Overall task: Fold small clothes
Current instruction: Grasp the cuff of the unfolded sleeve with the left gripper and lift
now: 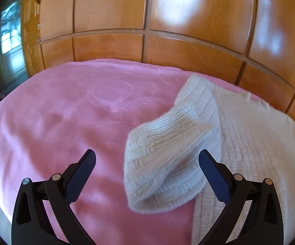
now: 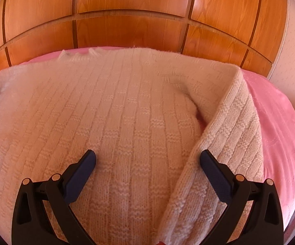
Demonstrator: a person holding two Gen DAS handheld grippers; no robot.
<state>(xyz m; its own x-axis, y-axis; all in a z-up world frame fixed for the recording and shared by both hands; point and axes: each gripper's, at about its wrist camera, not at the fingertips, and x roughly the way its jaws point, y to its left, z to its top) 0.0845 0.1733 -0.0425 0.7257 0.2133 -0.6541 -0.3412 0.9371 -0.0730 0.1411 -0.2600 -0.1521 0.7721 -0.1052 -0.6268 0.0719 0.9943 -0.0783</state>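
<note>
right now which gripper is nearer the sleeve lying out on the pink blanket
Left. The left gripper hangs open right over that sleeve; the right gripper is open over the sweater body, beside the other, folded-in sleeve.

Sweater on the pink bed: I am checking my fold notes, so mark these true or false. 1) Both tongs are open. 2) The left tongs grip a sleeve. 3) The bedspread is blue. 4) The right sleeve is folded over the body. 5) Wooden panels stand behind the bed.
1) True: left tongs and right tongs are open.
2) False: they hold nothing; the left sleeve lies loose between the fingers.
3) False: the bedspread is pink.
4) True: the right sleeve lies across the sweater.
5) True: wooden panels.
</note>
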